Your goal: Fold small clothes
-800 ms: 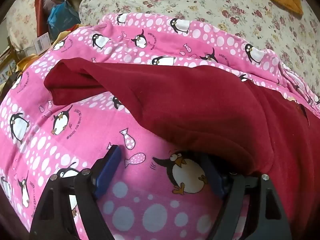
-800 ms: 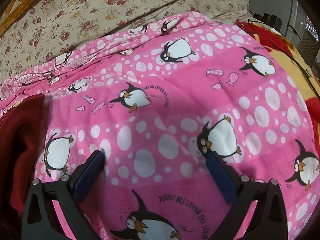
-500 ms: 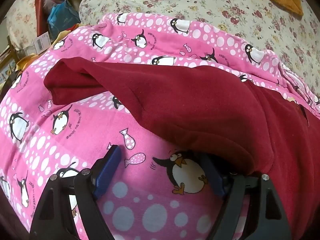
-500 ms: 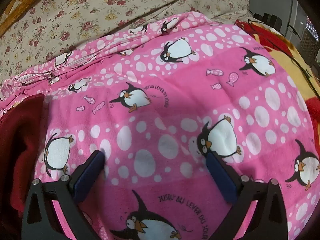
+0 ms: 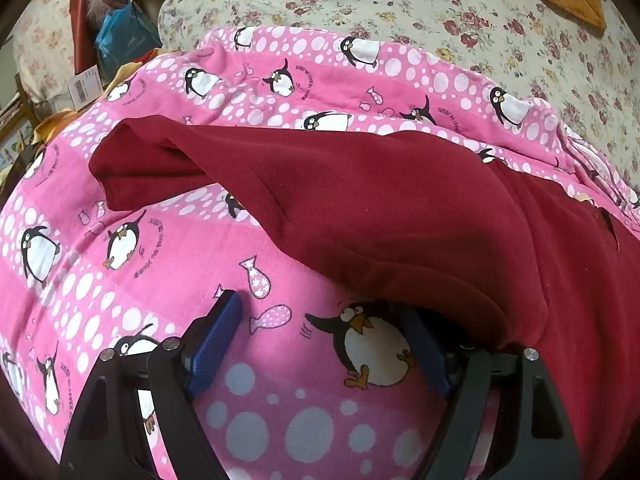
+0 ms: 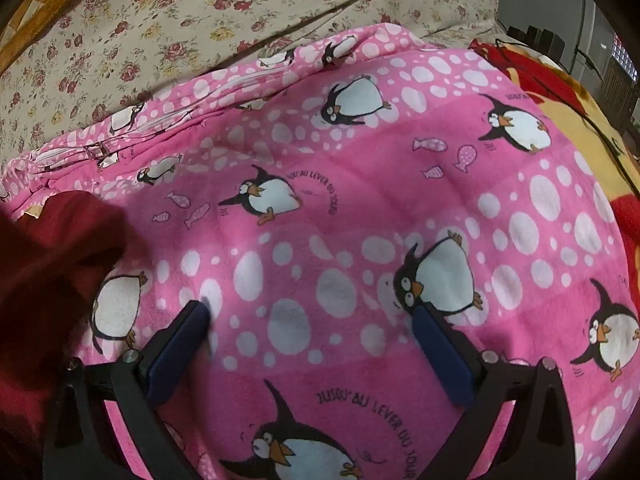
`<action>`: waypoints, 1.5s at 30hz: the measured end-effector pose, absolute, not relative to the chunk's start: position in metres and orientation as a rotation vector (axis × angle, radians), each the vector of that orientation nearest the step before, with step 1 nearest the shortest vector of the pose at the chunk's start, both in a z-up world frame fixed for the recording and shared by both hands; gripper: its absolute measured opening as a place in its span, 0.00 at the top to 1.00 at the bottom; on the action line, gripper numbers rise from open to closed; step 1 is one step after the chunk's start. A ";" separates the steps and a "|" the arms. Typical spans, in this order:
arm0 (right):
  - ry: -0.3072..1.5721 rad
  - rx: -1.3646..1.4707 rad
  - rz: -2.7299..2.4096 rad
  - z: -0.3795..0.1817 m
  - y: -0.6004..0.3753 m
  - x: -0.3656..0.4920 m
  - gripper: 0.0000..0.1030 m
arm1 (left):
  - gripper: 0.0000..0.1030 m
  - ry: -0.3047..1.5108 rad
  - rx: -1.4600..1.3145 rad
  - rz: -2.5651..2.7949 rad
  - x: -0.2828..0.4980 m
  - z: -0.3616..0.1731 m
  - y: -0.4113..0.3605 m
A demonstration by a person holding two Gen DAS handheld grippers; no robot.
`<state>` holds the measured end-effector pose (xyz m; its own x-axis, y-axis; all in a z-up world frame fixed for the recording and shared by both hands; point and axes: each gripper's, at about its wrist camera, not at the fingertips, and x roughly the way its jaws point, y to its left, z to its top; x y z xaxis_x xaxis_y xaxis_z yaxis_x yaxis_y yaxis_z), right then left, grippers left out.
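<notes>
Beyond the left gripper [image 5: 320, 332], maroon garment [image 5: 400, 208] spreads wide.

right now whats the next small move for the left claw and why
Probably ease the left claw toward the dark red garment and close on its near edge. Both claws are open and empty over the pink penguin blanket, and the garment's folded edge already overlaps that claw's right finger.
</notes>
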<state>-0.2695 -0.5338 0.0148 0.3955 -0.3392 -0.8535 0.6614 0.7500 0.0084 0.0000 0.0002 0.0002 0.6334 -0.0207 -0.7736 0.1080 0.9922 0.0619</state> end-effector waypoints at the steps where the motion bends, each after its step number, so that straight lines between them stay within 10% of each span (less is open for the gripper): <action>1: 0.973 0.377 -0.653 0.015 -0.534 -0.269 0.00 | 0.40 0.884 0.106 -0.073 -0.001 0.000 0.000; 22: 1.022 0.384 -0.599 0.025 -0.527 -0.271 0.00 | 0.41 0.775 0.104 -0.154 -0.077 0.056 -0.008; 45: 1.008 0.317 -0.155 0.128 -0.294 -0.270 0.00 | 0.41 0.799 0.105 -0.304 -0.126 0.066 -0.060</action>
<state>-0.2696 -0.2941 0.1283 0.5274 0.0184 -0.8494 0.2723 0.9434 0.1895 -0.1261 -0.0597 0.0656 0.6567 -0.2282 -0.7188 0.3070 0.9515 -0.0215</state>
